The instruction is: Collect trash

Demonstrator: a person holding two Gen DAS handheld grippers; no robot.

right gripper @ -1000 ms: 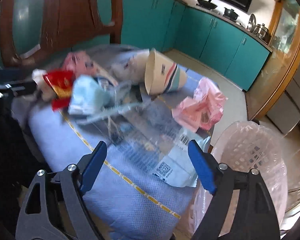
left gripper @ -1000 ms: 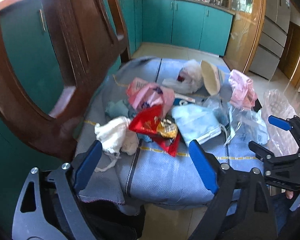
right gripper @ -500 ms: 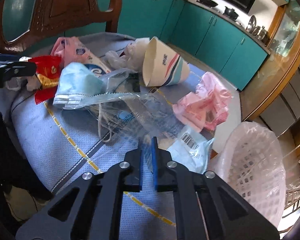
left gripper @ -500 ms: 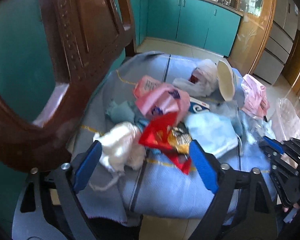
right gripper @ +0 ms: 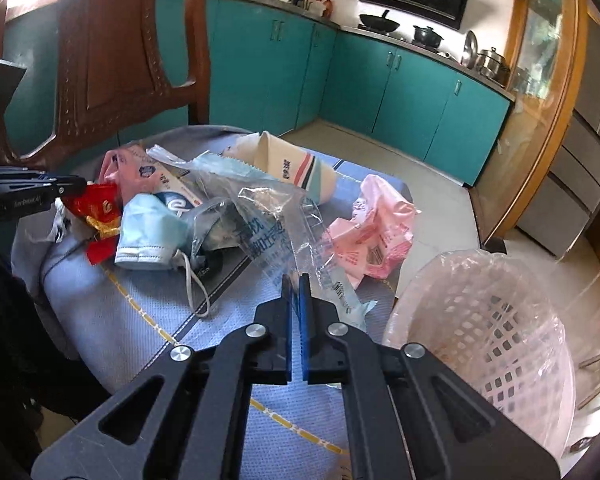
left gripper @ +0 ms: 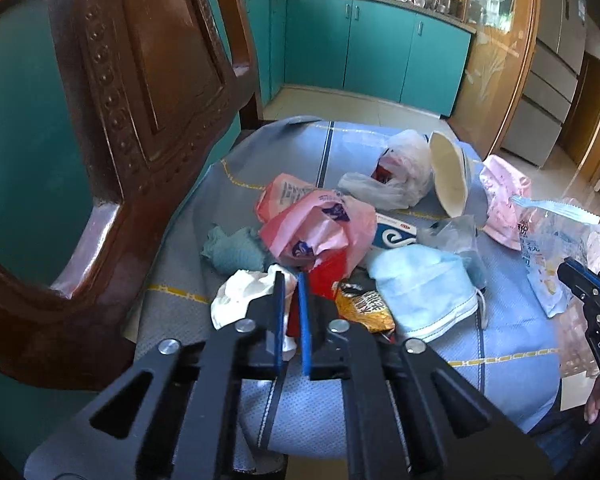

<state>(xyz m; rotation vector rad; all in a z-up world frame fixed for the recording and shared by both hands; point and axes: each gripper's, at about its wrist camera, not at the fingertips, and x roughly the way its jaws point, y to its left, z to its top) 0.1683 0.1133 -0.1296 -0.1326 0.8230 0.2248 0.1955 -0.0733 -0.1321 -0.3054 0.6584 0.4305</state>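
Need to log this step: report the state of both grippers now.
Left gripper: jaws just closed, shut on the red snack wrapper.
Right gripper: jaws shut on the clear plastic bag.

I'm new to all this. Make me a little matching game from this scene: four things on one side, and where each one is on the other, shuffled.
Things:
1. red wrapper
2. clear bag
3. paper cup
4. basket

Places or states:
A. on its side at the far end of the cloth
B. pinched by the right gripper
C. beside the table, lined with a thin plastic bag
D. pinched by the left gripper

Pairs: 1-D, 2-B, 3-A, 4-C
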